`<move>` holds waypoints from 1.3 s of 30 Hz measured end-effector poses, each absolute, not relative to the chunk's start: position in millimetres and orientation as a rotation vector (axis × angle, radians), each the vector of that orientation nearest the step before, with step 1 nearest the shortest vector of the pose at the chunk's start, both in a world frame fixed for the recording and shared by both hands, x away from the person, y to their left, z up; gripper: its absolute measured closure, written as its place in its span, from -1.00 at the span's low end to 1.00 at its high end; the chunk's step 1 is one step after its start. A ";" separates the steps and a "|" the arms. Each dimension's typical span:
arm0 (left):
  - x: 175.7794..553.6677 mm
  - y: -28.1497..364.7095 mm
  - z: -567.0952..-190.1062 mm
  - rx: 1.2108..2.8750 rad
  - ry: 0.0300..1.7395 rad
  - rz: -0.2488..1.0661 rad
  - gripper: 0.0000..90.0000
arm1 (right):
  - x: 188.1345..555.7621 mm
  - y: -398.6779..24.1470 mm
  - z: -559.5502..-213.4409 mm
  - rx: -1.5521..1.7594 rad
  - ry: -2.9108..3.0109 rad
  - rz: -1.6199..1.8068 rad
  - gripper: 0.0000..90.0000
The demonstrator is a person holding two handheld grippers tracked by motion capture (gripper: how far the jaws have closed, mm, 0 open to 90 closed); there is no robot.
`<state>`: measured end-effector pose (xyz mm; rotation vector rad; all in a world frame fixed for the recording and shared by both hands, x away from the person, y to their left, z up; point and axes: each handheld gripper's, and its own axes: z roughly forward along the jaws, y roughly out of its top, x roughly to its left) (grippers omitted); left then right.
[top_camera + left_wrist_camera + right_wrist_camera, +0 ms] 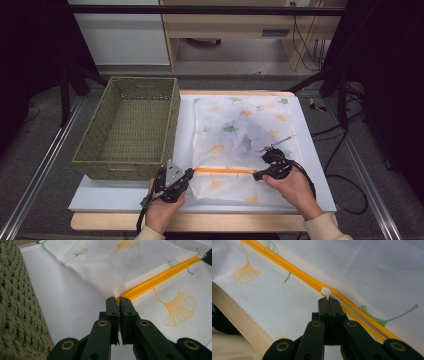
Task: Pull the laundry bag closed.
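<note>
Both hands lie low: left claw (pixel 118 300) pinches the zipper (pixel 160 277) end, right claw (pixel 328 300) seemingly grips its pull (pixel 326 292).

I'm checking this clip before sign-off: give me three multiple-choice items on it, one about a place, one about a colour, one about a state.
1. Where does the woven basket stand?
A. left of the mesh bag
B. on the mesh bag
C. right of the mesh bag

2. What colour is the zipper of the mesh bag?
A. green
B. orange-yellow
C. black

3. What does the right gripper hold?
A. nothing, jaws wide
B. the basket rim
C. the white zipper pull

Answers: 1 A, the high view shows the basket beside the bag's left edge. 2 B, both gripper views show an orange-yellow band. 3 C, the shut jaws pinch the pull's tab.
</note>
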<state>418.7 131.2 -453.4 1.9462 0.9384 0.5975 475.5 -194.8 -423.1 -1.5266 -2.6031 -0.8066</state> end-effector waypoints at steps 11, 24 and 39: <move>418.9 131.0 -454.0 1.952 0.936 0.597 0.92 | 475.3 -212.3 -427.8 -1.558 -2.598 -0.791 1.00; 418.8 130.8 -454.4 1.951 0.939 0.599 0.92 | 474.4 -228.4 -431.8 -1.592 -2.591 -0.774 1.00; 419.5 132.0 -454.6 1.957 0.940 0.601 0.92 | 472.3 -247.0 -434.3 -1.654 -2.552 -0.764 1.00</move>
